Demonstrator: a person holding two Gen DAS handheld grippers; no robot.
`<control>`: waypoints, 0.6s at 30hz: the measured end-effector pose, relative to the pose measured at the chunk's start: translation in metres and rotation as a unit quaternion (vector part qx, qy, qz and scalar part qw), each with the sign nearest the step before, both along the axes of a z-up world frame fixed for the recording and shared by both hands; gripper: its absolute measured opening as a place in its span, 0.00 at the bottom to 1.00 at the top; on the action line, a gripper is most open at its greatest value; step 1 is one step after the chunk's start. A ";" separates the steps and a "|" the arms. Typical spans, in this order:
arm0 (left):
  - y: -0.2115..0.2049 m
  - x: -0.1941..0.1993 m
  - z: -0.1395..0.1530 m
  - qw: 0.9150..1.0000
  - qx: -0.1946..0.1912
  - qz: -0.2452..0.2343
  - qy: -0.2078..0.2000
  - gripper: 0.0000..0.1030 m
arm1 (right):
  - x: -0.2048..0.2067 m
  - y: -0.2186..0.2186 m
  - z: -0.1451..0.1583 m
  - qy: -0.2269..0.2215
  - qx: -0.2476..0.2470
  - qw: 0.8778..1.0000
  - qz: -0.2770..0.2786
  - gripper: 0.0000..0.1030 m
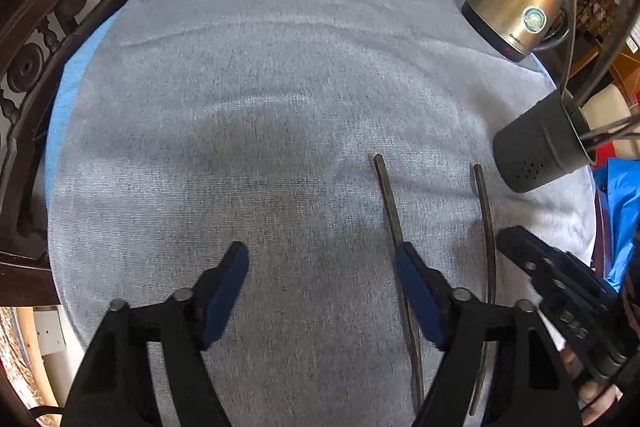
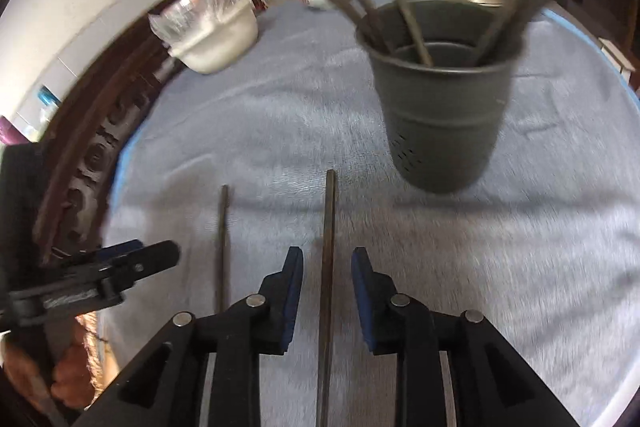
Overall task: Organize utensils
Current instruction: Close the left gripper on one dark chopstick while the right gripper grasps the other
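Blue-padded black jaws of the right gripper (image 2: 326, 263) fill the near edge of the right wrist view, parted a little, with a thin dark metal chopstick (image 2: 329, 227) lying flat on the grey woven tablecloth (image 2: 280, 131) between them. Pads stand either side of the stick with a sliver of cloth showing on both sides; not pressing on it, so nothing held.

Stick's long axis runs near-to-far, almost dead in line with the gripper's own pointing direction. Its far tip aims toward the dark grey perforated metal utensil cup (image 2: 440, 115), which stands upright further off and slightly right, already holding several similar sticks.

Second dark chopstick (image 2: 222, 243) lies parallel, just to the left, apart from the first. Left gripper (image 1: 320, 259) hangs over that side, jaws wide apart and empty; in its own view that second stick (image 1: 386, 195) passes under its right-hand finger (image 1: 418, 295), not between the pads. Whether that finger touches the stick is hard to say through the fisheye.

Judgement: right hand is the better placed, already straddling its stick. Closing where it stands should catch it across the thin width; then lift, tip it upright and carry it far-right to the cup. Left needs a small shift rightward to centre on its own.
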State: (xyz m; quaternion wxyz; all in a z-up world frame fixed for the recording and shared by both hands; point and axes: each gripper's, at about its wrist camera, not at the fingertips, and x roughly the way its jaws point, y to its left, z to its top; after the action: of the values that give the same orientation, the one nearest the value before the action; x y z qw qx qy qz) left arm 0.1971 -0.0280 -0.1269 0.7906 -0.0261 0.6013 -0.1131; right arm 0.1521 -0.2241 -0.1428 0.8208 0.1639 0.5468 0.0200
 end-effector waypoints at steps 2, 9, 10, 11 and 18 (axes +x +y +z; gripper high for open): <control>0.000 0.004 -0.002 1.000 -0.007 0.001 0.008 0.68 | 0.009 0.005 -0.009 0.016 -0.011 1.000 0.003 0.26; -0.007 0.015 -0.004 0.999 -0.020 0.003 0.025 0.67 | 0.017 0.001 -0.017 0.029 -0.035 0.999 -0.007 0.07; -0.010 0.017 -0.005 0.999 -0.019 0.003 0.027 0.67 | 0.016 -0.002 -0.018 0.028 -0.031 0.999 -0.006 0.07; -0.012 0.018 -0.006 0.999 -0.019 0.002 0.029 0.67 | 0.014 -0.005 -0.017 0.029 -0.033 0.999 -0.006 0.06; -0.036 0.027 -0.019 0.998 -0.010 -0.001 0.057 0.66 | -0.009 -0.028 -0.006 0.020 -0.005 1.000 -0.023 0.06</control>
State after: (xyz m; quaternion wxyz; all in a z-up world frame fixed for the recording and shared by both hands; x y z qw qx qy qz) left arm 0.2245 -0.0642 -0.1455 0.7545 -0.0399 0.6443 -0.1183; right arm 0.1428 -0.2524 -0.1492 0.8107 0.1731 0.5592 -0.0049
